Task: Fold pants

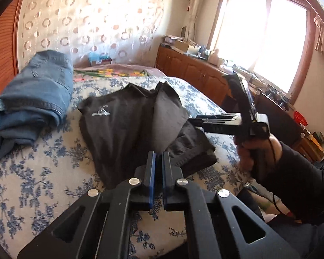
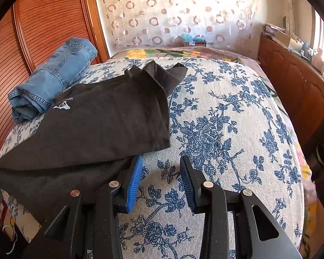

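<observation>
Nearest in the left wrist view, the left gripper [image 1: 158,168]: jaws nearly together, only a thin slit between the blue pads. Black cloth sits right at the tips, but can't tell whether any fabric is actually pinched; the tips cover that spot.

Right gripper [image 2: 161,179] in its own view: jaws part open, nothing between them, only the floral bed cover [image 2: 226,118] below. Its left pad is just beside the pants' near right edge, touching or not is unclear. The left view shows the same gripper from the side, held in a dark-sleeved hand [image 1: 254,151] at the pants' right edge.

The black pants [image 2: 101,125] lie mid-bed, partly folded, upper layer over a lower one, white logo at left, cuffs or corners sticking up at the far end. Folded jeans [image 2: 54,75] sit beyond on the far left, close to the black cloth but apart.

Risks, as I judge them:
- If the left grip has only one layer or none, lifting would peel the fold open or come up empty.
- Right jaws aren't on cloth yet; closing here grabs nothing, so the fold goes skewed.
- Loose far corners could bunch up.
- A wide sweep may nudge the jeans.

Hidden: near left part of the pants is cut off by the frame; waistband vs leg ends hard to tell; window glare washes out the far right.
</observation>
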The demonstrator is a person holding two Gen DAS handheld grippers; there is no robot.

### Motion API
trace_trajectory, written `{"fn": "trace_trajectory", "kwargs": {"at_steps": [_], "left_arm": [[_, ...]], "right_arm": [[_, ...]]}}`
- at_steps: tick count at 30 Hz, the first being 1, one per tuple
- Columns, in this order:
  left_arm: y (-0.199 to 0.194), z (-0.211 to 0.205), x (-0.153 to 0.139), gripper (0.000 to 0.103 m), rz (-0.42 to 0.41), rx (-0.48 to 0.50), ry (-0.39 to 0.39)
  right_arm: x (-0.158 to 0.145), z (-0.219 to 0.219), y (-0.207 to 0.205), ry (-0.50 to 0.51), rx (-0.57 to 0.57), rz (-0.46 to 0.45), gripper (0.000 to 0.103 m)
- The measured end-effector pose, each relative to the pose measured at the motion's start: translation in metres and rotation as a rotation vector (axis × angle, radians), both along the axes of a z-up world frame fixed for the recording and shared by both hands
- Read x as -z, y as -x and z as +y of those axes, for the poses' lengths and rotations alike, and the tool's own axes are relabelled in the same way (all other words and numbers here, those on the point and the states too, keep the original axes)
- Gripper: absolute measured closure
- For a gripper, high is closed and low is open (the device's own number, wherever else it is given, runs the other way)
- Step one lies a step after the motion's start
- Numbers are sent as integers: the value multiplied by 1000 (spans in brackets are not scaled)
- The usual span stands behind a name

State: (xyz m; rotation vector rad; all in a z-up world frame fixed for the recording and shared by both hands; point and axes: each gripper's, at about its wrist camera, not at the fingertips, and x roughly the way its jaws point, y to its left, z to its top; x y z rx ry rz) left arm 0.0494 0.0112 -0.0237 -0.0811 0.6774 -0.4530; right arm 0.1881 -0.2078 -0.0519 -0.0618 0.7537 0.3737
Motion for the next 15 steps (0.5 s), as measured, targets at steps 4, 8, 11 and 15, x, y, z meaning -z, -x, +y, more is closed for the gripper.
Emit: {"fn": "trace_trajectory", "kwargs": {"at_steps": [4,8,11,15], "left_arm": [[3,16,2,97,22,-41,7],[-5,21,28,97,104,-65,-46],[-8,24,45,97,142,-75,-54],[-9,26,55,97,155,-78,-51]], "right_arm": [[0,-1,0,-3,-1,1,66],[-1,0,1,4,0,-4,66],[-6,2,13,42,-10,-45,66],[-10,1,40,-5,-77,-33,66]]}}
